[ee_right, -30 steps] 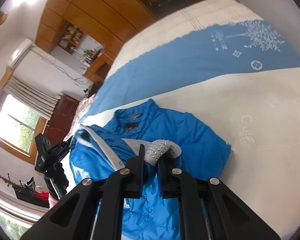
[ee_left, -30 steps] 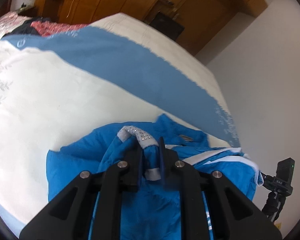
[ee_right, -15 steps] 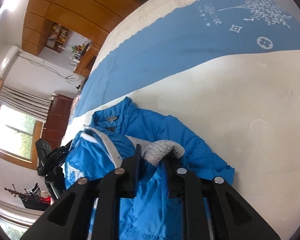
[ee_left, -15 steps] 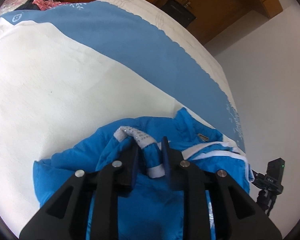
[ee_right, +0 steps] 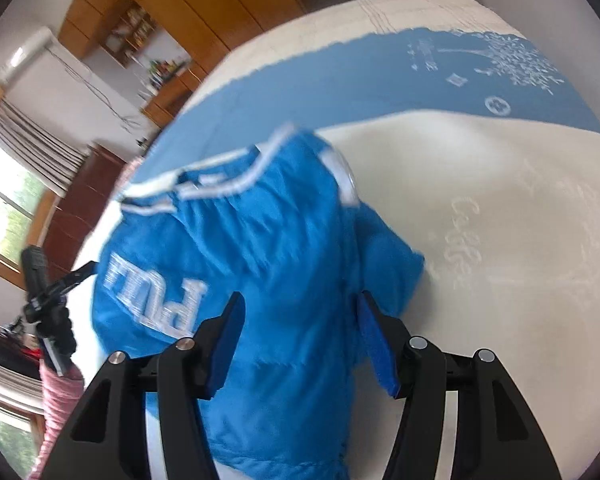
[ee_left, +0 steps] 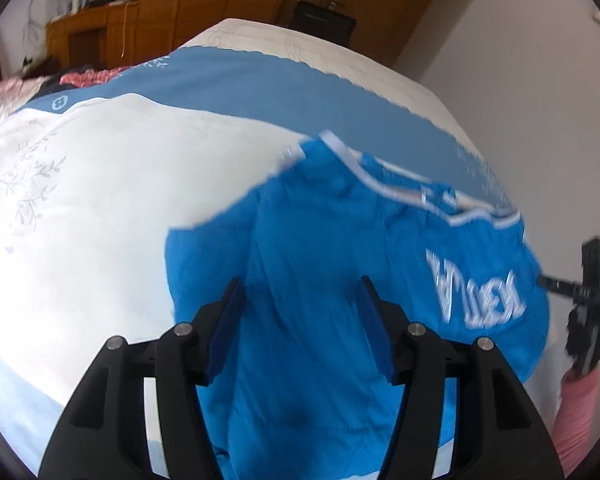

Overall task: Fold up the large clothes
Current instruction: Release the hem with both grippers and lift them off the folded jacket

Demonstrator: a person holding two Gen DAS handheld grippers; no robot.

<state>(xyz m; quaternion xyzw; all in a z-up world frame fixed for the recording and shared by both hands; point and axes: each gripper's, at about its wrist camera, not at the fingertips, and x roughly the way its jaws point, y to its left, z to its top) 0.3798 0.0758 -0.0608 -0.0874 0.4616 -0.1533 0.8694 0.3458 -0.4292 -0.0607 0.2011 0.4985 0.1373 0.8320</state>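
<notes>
Jacket: bright blue padded jacket (ee_left: 316, 264) with white trim and white lettering, lying folded over on the bed (ee_left: 100, 184), near its edge.
Handling: judged soft, puffy and light; the smooth shell looks slippery, so a pinch on a hem, cuff or trimmed edge should hold better than on the loose quilted bulk.
Left tool (ee_left: 300, 320): jaws opening, pads apart over the jacket, not pressing on any cloth.
Right tool (ee_right: 300, 332): jaws opening likewise, jacket below the gap, nothing pinched.
Left wrist view only: the patterned red bedding (ee_left: 84, 78) at the far side, a pink sleeve (ee_left: 576, 420) at the right.
Right wrist view only: window with curtains (ee_right: 16, 184), white tree print on the blue band (ee_right: 516, 64) of the bedcover.
</notes>
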